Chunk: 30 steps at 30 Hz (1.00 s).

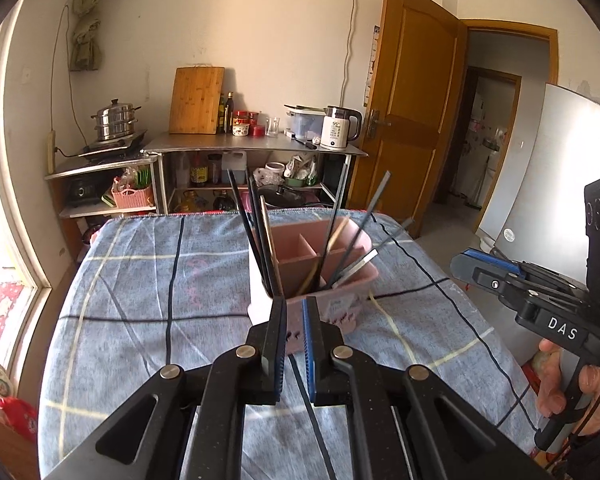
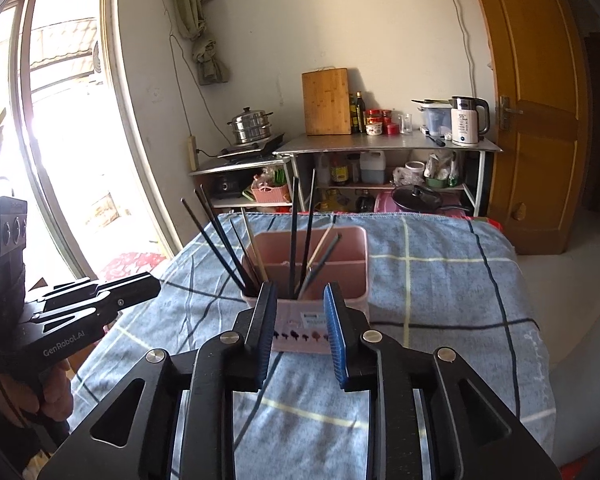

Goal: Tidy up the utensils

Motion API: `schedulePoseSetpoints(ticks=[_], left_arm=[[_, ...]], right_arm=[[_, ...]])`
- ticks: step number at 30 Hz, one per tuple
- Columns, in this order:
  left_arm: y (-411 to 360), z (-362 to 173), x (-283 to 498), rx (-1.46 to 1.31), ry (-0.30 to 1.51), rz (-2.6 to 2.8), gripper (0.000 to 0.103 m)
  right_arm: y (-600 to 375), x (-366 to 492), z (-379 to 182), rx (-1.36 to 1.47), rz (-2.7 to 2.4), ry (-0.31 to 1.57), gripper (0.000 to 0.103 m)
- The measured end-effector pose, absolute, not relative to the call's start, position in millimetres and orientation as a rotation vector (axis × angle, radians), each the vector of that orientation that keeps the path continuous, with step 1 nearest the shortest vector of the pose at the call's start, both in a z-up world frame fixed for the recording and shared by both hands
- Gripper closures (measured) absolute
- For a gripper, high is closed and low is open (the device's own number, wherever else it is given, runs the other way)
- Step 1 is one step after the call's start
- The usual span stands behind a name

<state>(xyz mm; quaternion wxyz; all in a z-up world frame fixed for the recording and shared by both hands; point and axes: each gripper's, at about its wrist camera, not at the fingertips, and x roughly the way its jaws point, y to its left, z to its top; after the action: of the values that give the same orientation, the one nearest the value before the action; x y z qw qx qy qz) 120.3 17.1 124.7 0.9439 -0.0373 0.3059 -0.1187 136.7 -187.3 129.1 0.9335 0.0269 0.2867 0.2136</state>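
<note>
Left wrist view: the left gripper (image 1: 296,320) hovers low over a table (image 1: 140,320) draped in a blue plaid cloth, its two black fingers with blue pads parted by only a narrow gap, and nothing sits between them. Just beyond the fingertips stands a pink utensil holder (image 1: 328,276), divided by inner walls into several compartments. Dark chopsticks (image 1: 256,236) lean out of its near left compartment, fanning toward the left, while more dark sticks and a pale wooden one (image 1: 332,240) slant right from the middle and right compartments. A white panel runs along the holder's left side, though the fisheye distortion makes it hard to say whether it is part of the holder. At the right edge of this view the right gripper (image 1: 466,266) is held in a hand (image 1: 560,384), well off to the right of the holder, with its fingers pointing left.

In the right wrist view, the right gripper (image 2: 298,328) has its jaws clearly apart and holds nothing; the holder (image 2: 308,272) shows in the gap between its fingers, its near wall printed with a row of small dark figures. The left gripper (image 2: 156,286) appears at the left, beside the table's near left corner.

Far behind the table a metal shelf (image 1: 256,146) along the wall carries a wooden cutting board (image 1: 196,100), bottles, jars and a white kettle (image 1: 338,128). A steel steamer pot (image 1: 114,120) stands on a cooker to its left, and a wooden door (image 1: 408,112) hangs open on the right.
</note>
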Motion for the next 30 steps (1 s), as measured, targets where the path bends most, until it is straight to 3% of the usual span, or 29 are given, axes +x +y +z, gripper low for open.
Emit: schedulePoseSetpoints(ticks=[30], left_arm=[[1,73,20,-0.087,0.596,-0.217,0.096]], right_arm=[[-208,33,80,0.027,0.382,0.578,0.072]])
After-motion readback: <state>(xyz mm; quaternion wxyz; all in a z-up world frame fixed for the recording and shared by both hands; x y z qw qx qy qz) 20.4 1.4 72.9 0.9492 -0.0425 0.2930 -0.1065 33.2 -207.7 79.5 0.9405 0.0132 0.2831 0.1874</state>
